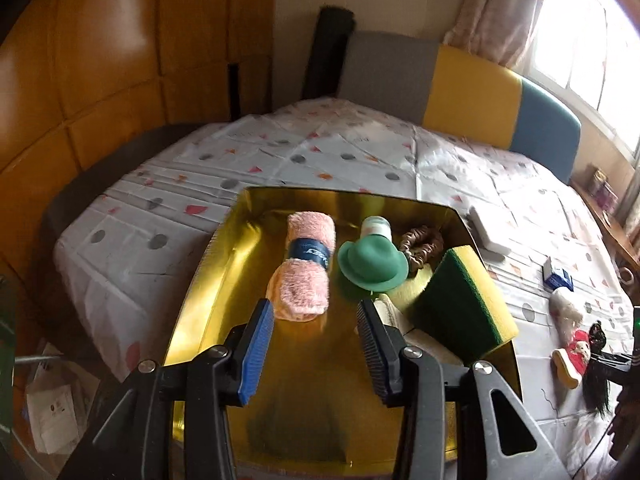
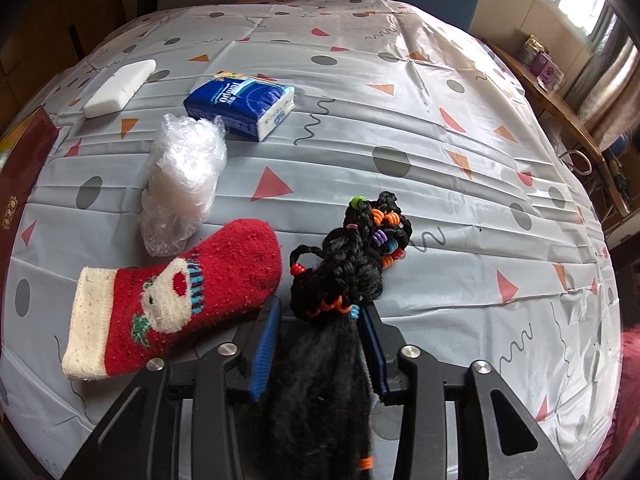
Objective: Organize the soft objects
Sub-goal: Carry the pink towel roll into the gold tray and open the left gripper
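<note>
A gold tray [image 1: 224, 264] holds a rolled pink towel [image 1: 304, 268], a green hat-shaped toy [image 1: 372, 266], a brown scrunchie [image 1: 420, 244] and a green-and-yellow sponge [image 1: 464, 300]. My left gripper [image 1: 318, 314] is open and empty above the tray, just short of the towel. My right gripper [image 2: 320, 316] is shut on a black braided hairpiece [image 2: 352, 256] with coloured beads; it also shows in the left wrist view [image 1: 598, 360]. A red Christmas sock [image 2: 176, 300] lies just left of the right gripper, and also shows in the left wrist view [image 1: 574, 354].
On the patterned tablecloth [image 2: 460, 200] lie crumpled clear plastic wrap [image 2: 184, 176], a blue tissue pack [image 2: 240, 100] and a white foam block [image 2: 120, 88]. A dark red box edge [image 2: 20, 172] is at far left. A bench back [image 1: 472, 96] stands behind the table.
</note>
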`<state>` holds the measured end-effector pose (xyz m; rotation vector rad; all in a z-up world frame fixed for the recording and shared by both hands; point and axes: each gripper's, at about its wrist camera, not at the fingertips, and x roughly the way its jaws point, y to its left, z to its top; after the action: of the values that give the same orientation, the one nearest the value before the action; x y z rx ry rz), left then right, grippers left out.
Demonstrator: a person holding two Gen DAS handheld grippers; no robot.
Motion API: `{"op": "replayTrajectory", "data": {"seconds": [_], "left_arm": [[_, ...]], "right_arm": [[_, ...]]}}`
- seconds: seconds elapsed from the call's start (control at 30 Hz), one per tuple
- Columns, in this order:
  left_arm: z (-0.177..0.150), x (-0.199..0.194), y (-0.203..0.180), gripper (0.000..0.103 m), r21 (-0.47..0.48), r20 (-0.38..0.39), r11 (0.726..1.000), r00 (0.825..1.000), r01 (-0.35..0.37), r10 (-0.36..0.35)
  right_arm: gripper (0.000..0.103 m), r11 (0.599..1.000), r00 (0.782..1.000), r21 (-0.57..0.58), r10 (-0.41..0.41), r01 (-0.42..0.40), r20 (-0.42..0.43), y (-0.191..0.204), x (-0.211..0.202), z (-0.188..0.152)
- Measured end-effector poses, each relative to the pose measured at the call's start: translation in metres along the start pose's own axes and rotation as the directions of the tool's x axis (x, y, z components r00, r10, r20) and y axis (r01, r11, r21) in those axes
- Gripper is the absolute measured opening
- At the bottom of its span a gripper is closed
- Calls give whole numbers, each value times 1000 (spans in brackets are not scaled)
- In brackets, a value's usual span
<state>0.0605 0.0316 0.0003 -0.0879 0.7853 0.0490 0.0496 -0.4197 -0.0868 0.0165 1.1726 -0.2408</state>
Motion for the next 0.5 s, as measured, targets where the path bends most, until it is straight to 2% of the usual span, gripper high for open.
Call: {"op": "replayTrajectory", "data": {"seconds": [0.07,0.2,0.5], "left_arm": [[-8,-8,-3,49,9,32,1000,999,-15,15],[-16,-8,0,50,-9,-1,1000,1000,2,-2],[-29,-12,3,50,-15,-8,1000,1000,-13,12]], "right_arm": [[35,1000,1000,-10,-1,1,3,2,0,0],[31,1000,1000,-22,0,0,6,4,-1,-1],[26,1000,1000,10,24,-24,7,1,-2,0]]}}
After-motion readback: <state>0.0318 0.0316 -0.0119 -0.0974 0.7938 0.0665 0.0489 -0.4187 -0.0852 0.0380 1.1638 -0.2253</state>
